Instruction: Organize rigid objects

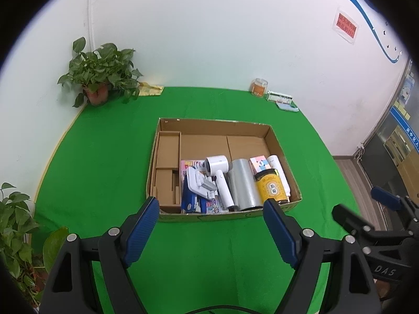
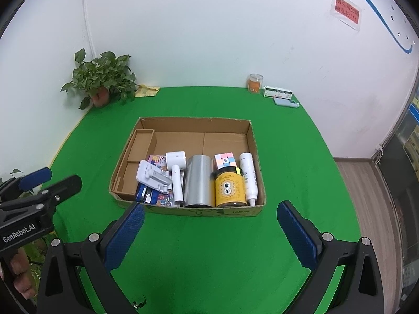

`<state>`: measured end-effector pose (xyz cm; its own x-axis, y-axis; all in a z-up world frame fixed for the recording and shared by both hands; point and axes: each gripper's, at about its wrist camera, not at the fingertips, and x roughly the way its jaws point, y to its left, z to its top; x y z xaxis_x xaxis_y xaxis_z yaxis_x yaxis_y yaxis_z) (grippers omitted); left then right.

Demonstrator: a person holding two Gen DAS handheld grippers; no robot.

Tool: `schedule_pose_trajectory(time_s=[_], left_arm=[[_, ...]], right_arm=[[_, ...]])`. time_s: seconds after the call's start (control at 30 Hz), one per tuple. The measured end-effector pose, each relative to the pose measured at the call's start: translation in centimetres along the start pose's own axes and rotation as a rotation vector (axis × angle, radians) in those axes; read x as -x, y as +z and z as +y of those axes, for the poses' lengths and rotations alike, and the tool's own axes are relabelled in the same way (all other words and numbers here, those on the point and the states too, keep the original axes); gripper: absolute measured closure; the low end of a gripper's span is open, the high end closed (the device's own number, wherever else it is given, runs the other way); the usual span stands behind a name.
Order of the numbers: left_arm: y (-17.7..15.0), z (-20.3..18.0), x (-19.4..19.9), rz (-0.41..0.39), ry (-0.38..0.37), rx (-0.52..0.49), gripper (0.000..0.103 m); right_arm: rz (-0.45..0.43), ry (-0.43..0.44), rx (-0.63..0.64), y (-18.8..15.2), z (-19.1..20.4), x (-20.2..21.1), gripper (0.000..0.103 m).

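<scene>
My left gripper (image 1: 210,209) hangs with its jaws spread wide and nothing between them, just short of the near wall of the cardboard box (image 1: 209,216). My right gripper (image 2: 210,216) is the same: jaws wide apart, empty, hovering over the green cloth (image 2: 199,248) just before that near wall. Each gripper shows at the edge of the other's view, off to the side of the box.

Everything I am sorting lies in the box's near half, packed against its near wall. In the near right corner a white bottle (image 2: 248,178) lies along the right wall. Just left of it stands a yellow jar (image 2: 230,189) with a black lid, and behind the jar, deeper in the box, sits a pastel puzzle cube (image 2: 224,160). Left of the jar a silver cylinder (image 2: 198,180) lies on its side, beside a white hair dryer (image 2: 176,172). Further left a white folding gadget (image 2: 153,176) rests on flat printed packets (image 2: 157,196). Along the box's left wall is a cardboard divider (image 2: 140,146).

Beyond the box, at the far left corner of the cloth, stands a potted plant (image 2: 100,78). Past the box's far right corner are an orange jar (image 2: 255,83), a small white carton (image 2: 277,93) and a pale blue case (image 2: 286,102).
</scene>
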<state>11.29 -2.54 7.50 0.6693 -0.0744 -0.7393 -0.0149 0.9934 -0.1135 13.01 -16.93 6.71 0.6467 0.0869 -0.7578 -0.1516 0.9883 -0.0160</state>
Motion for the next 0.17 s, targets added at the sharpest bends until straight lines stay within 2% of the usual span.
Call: schedule_pose_trajectory(time_s=[0.17], left_arm=[[0.08,-0.43,0.17,-0.019,0.029,-0.028,0.021]], right_arm=[[0.031,0.003,-0.007,-0.30,-0.33,-0.92,0.001]])
